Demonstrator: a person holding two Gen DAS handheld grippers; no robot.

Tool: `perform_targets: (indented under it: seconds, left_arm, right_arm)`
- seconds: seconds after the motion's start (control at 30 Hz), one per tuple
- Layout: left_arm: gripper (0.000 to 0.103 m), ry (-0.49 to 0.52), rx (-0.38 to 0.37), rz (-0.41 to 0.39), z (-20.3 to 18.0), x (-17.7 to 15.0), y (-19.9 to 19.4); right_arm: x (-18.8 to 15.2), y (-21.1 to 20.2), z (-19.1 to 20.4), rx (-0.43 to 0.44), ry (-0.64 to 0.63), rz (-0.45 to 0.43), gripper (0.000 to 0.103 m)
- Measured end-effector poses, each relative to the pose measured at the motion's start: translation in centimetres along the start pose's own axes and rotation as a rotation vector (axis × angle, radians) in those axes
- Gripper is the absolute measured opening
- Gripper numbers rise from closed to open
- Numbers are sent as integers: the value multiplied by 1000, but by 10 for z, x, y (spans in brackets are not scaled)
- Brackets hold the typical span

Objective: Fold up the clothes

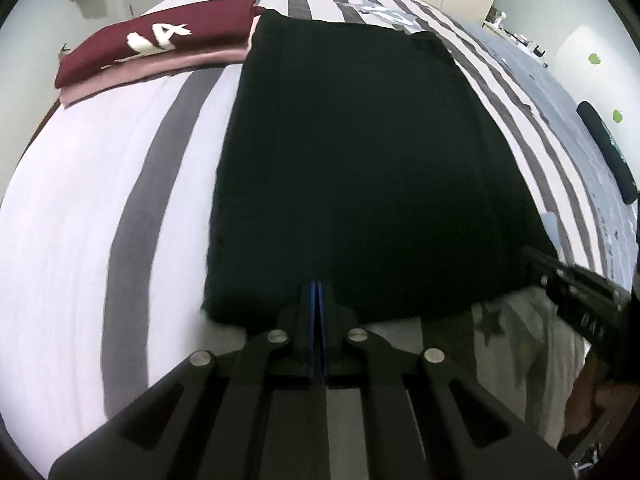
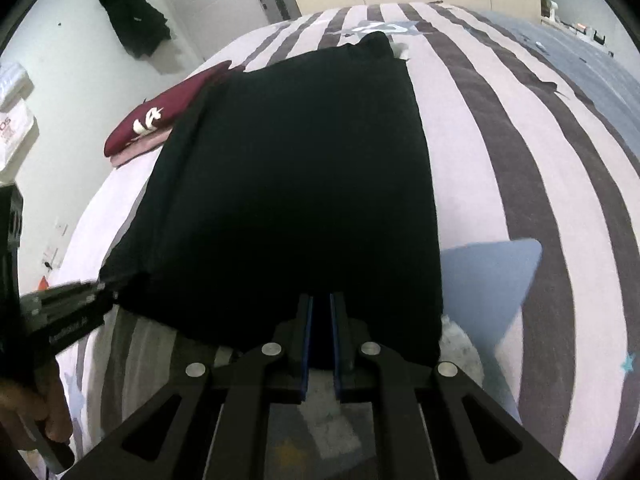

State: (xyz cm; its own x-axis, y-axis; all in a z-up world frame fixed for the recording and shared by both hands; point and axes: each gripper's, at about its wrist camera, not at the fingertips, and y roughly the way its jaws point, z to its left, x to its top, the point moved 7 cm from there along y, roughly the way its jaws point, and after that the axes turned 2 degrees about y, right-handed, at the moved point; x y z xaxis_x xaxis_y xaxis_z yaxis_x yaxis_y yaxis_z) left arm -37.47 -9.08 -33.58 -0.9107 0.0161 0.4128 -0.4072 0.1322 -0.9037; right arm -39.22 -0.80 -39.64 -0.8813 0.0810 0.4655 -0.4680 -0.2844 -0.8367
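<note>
A black garment (image 1: pixel 352 152), folded into a long rectangle, lies on the striped bed cover (image 1: pixel 80 220). My left gripper (image 1: pixel 319 286) is shut, its blue pads pressed together over the garment's near edge. In the left wrist view my right gripper (image 1: pixel 534 258) reaches the near right corner. In the right wrist view the black garment (image 2: pixel 296 184) fills the middle, and my right gripper (image 2: pixel 320 300) is shut with black cloth between its pads. The left gripper (image 2: pixel 106 290) meets the near left corner, with a hand (image 2: pixel 24 408) on its handle. The near edge looks slightly lifted.
A folded maroon top (image 1: pixel 160 44) with white lettering rests on a folded pink garment (image 1: pixel 160 74) at the bed's far left. A dark cylinder (image 1: pixel 606 148) lies at the right edge. Dark clothing (image 2: pixel 134 20) hangs on the wall near a door. Wardrobes stand beyond the bed.
</note>
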Motion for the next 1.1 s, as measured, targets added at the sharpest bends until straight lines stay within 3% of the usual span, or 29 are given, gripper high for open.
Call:
perform_targets:
  seconds: [0.13,0.2,0.27,0.3,0.37,0.53,0.63,0.67,0.73,0.77,0.87,1.1]
  left_arm:
    - [5,-34,11,-50,15,7,-25]
    - [24,-73,10,-71,28,10,-32]
    - [36,-104,-4,-72,43,8,-35]
    - [37,-117,-13,-69,52,6,-35]
    - [37,-139,-33,-60,62,0,-33]
    - [36,-106,-71,-43,45,-9,-4]
    - [30,-81,-83,-41,38,-14,-5]
    - [27,-75,-87,-41,37,-15,-5]
    - [11,-64,-94,-40,33,-18,-6]
    - [9,-58,-98,-39,31,-19,-6]
    - [7,-45,-111,-40,27,-22,-9]
    - [6,-18,-129,-51,24,-15,-31]
  right_arm:
    - [6,-24,-11,-30,13,-11,13]
    - [8,-33,-25,-50,51,-23,31]
    - [10,-37,-43,-61,104,-31,36]
    - [10,-35,-49,-55,122,-22,36]
    - [10,-30,-55,-38,140,-4,36]
    - [9,-16,-48,5,107,26,36]
    - [7,-9,-43,17,100,36,36]
    - [7,-7,-42,16,101,38,35]
    - [7,-11,-41,23,97,35,24]
    - [8,-14,-41,26,95,33,20]
    - [9,-21,-40,37,88,27,10]
    - [10,-38,-36,67,71,18,7]
